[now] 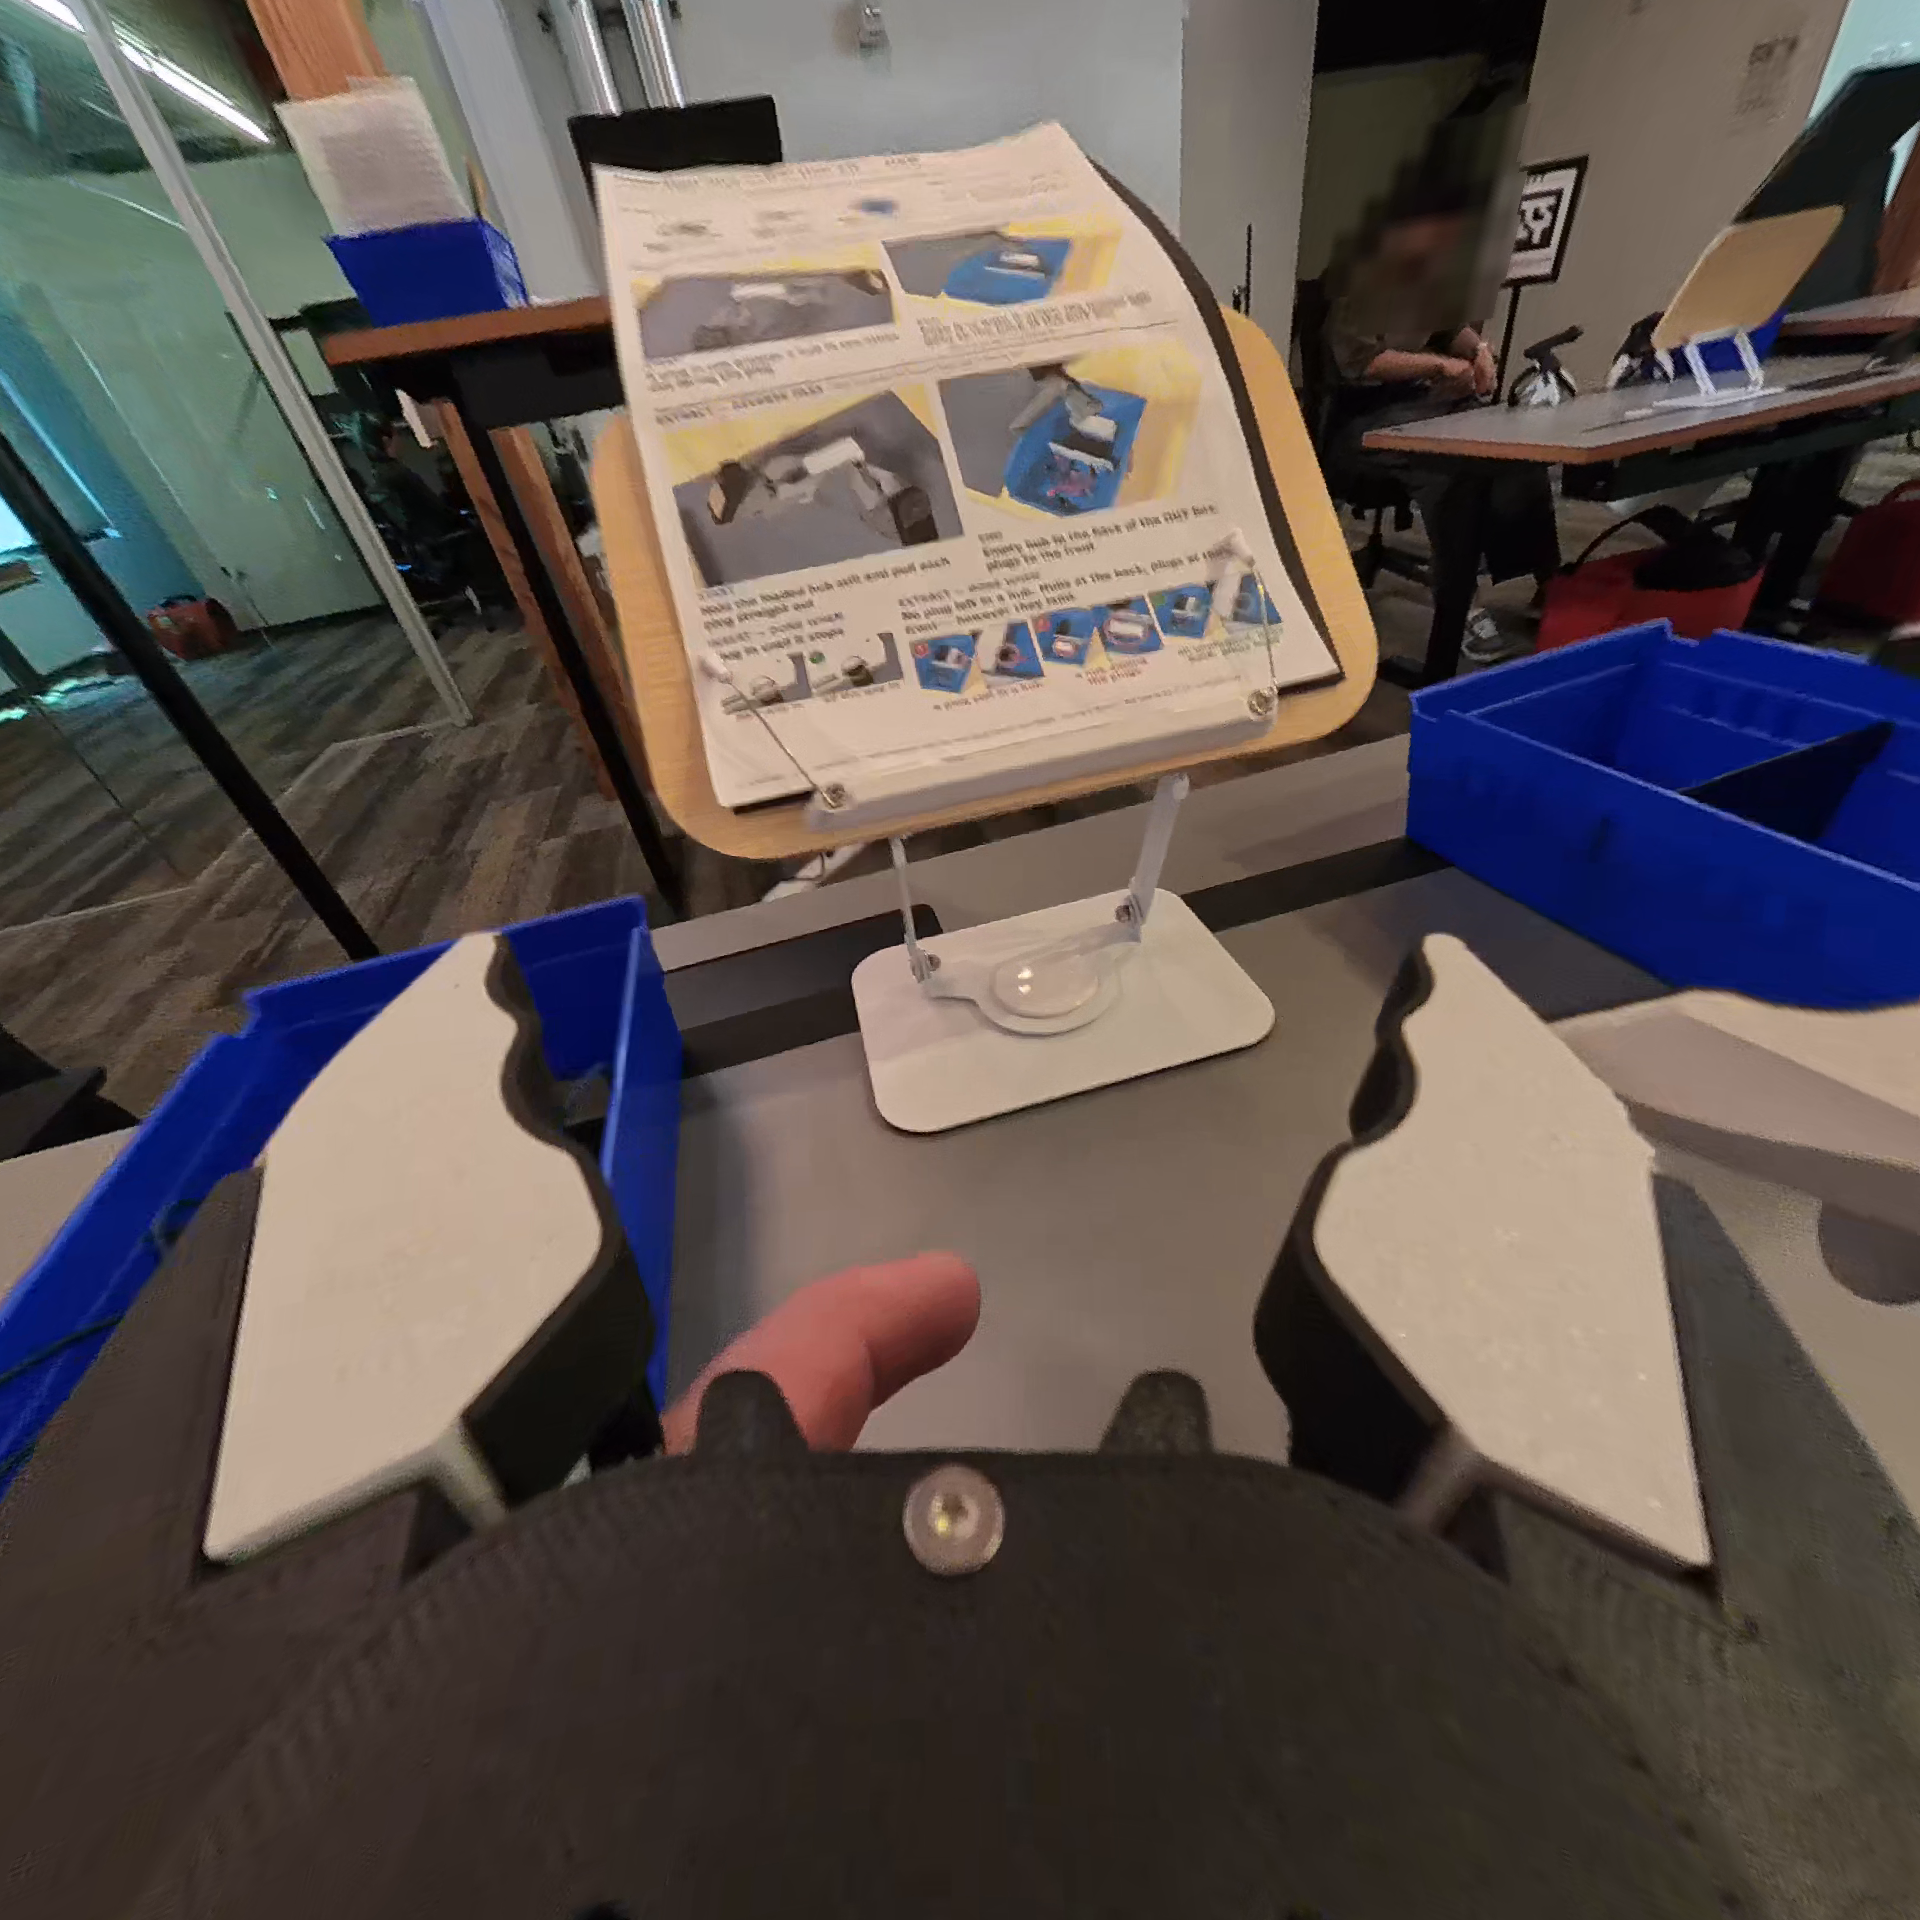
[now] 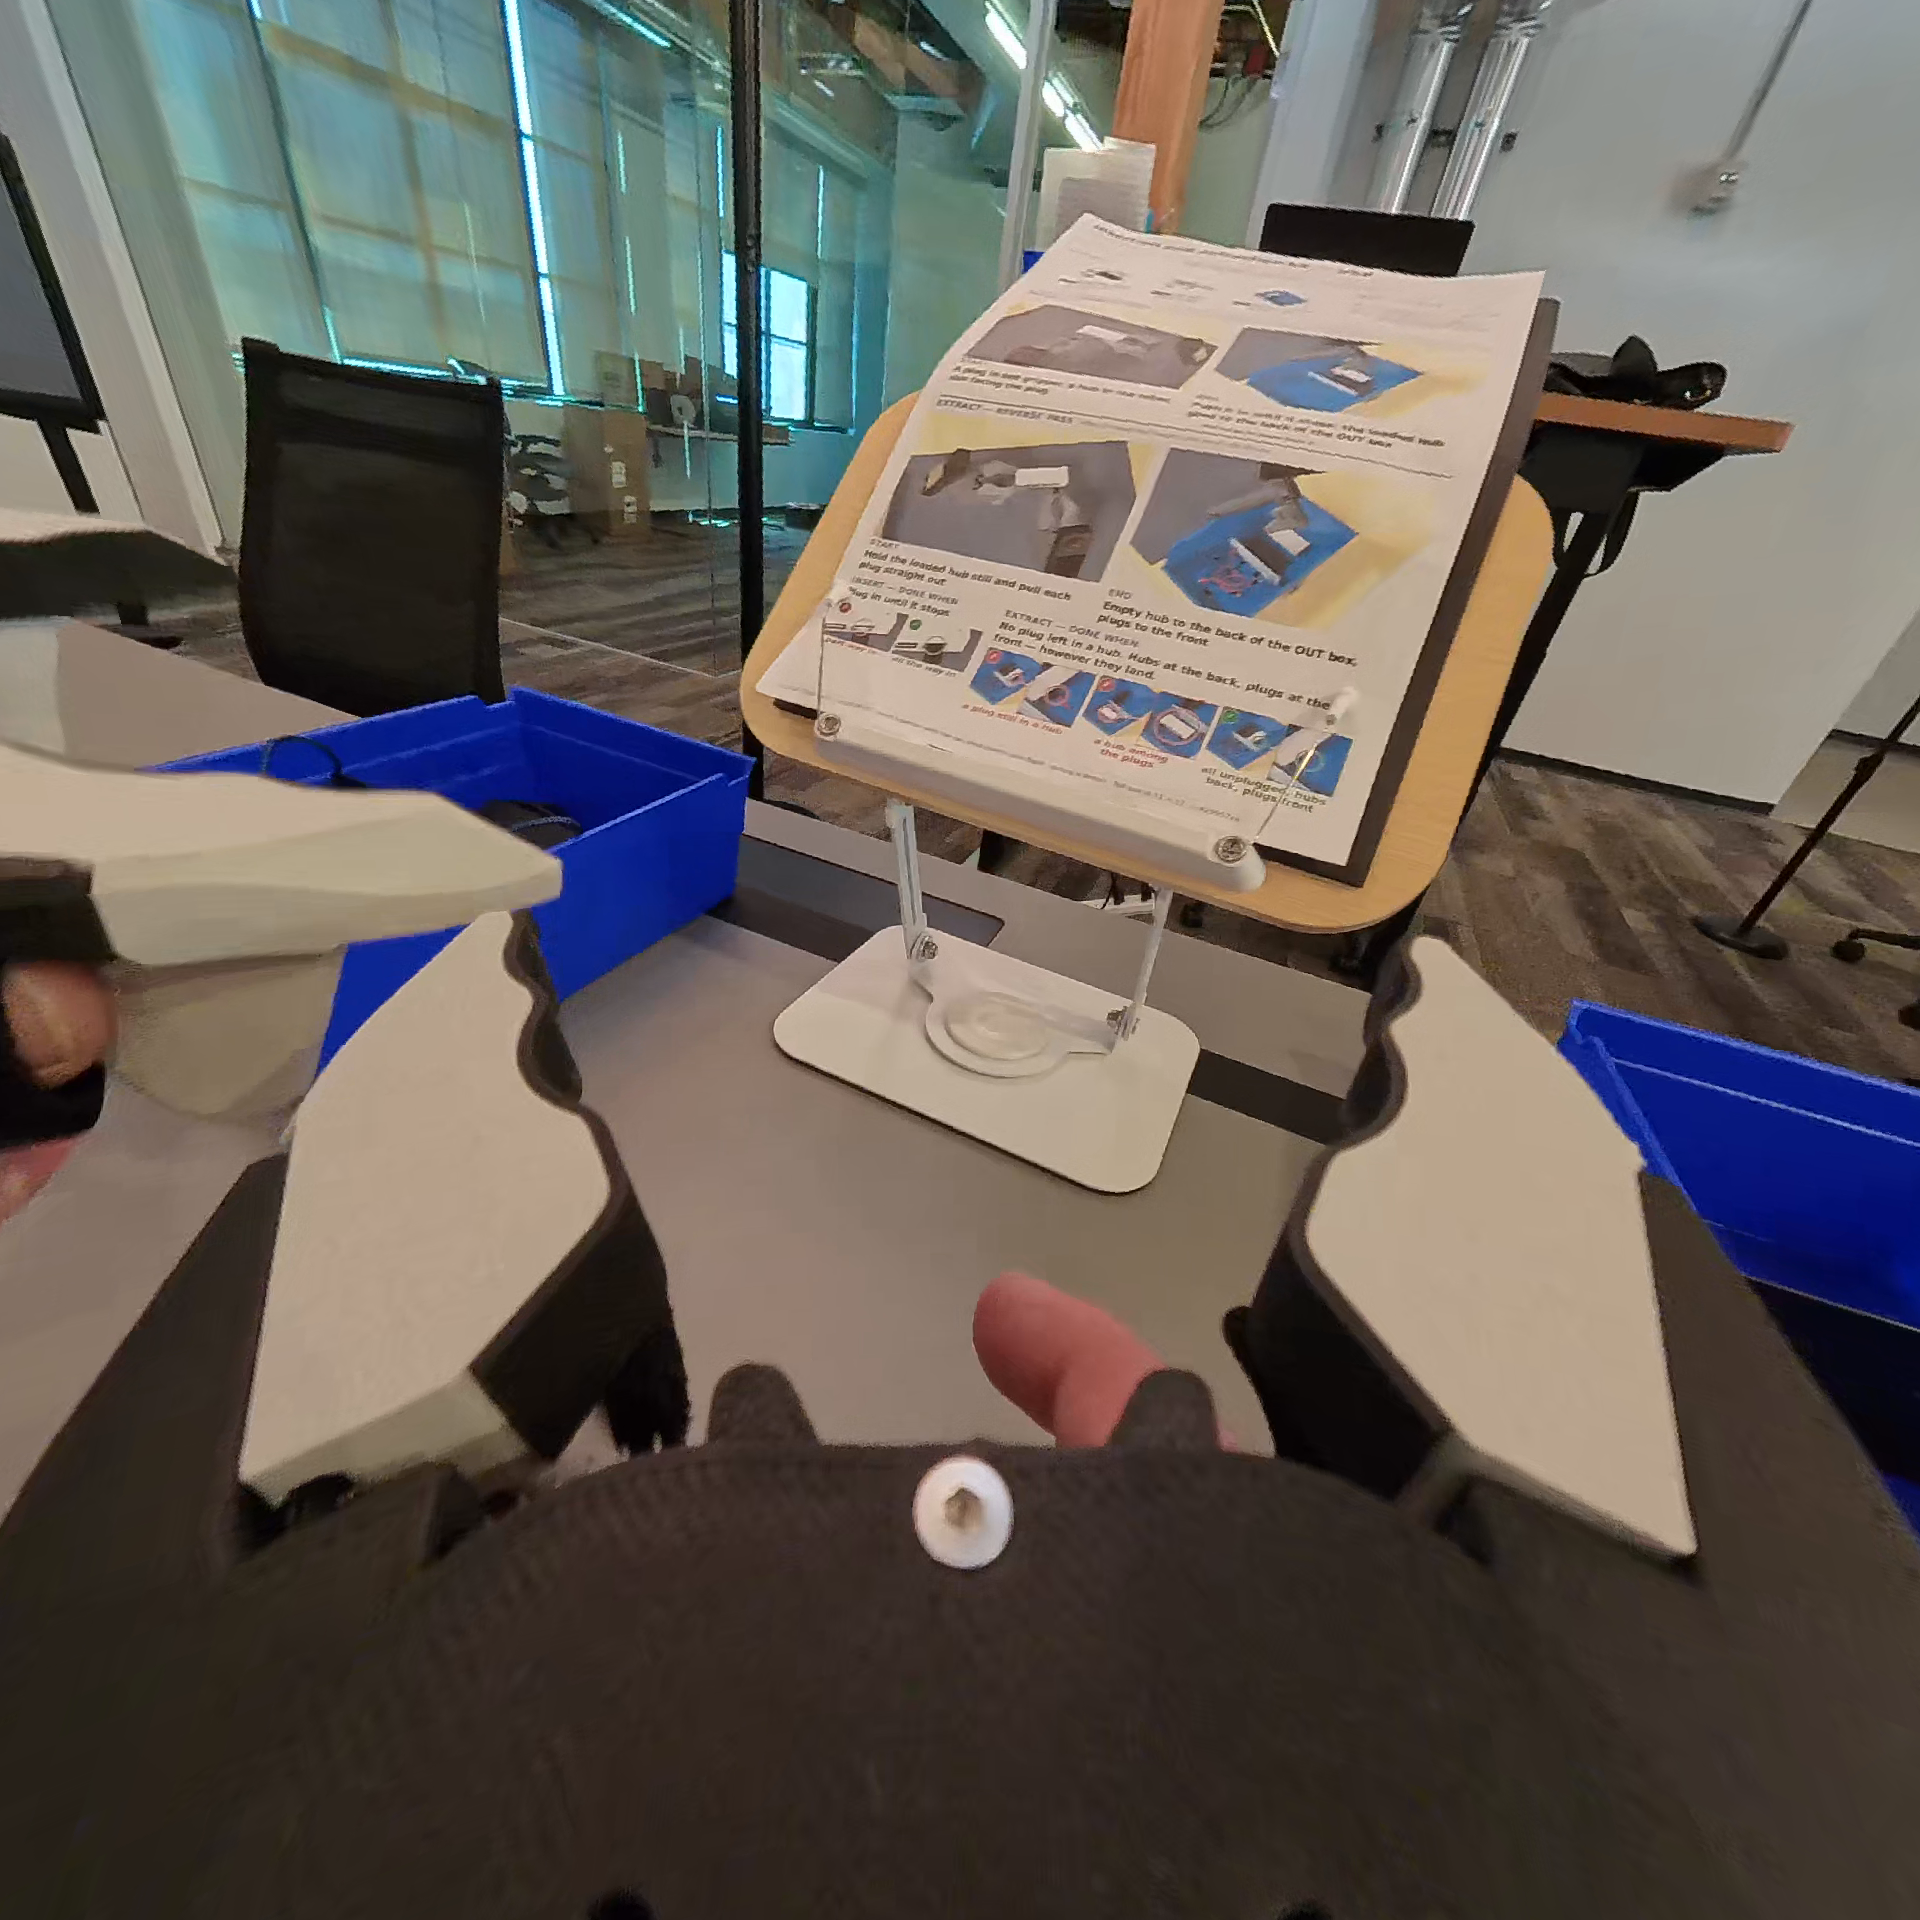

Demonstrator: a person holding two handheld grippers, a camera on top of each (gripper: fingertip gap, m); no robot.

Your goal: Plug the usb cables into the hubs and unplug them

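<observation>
My left gripper [image 1: 971,977] is open with nothing between its fingers, and hovers above the grey table [image 1: 1039,1247]. My right gripper [image 2: 966,951] is open too, with only bare table between its fingers. A blue bin [image 2: 623,810] at the left holds a dark cable [image 2: 301,753] and a dark object [image 2: 530,819]; what they are is unclear. This bin also shows in the left wrist view [image 1: 582,997], beside my left finger. A second blue bin [image 1: 1662,831] with a black divider stands at the right and also shows in the right wrist view [image 2: 1766,1122]. No hub shows plainly.
A wooden document stand with a printed sheet [image 1: 935,468] stands on a white base [image 1: 1060,1018] mid-table, straight ahead of both grippers [image 2: 987,1049]. The left gripper's finger [image 2: 312,862] crosses the right view. A black chair [image 2: 374,520] and a seated person [image 1: 1423,364] are beyond.
</observation>
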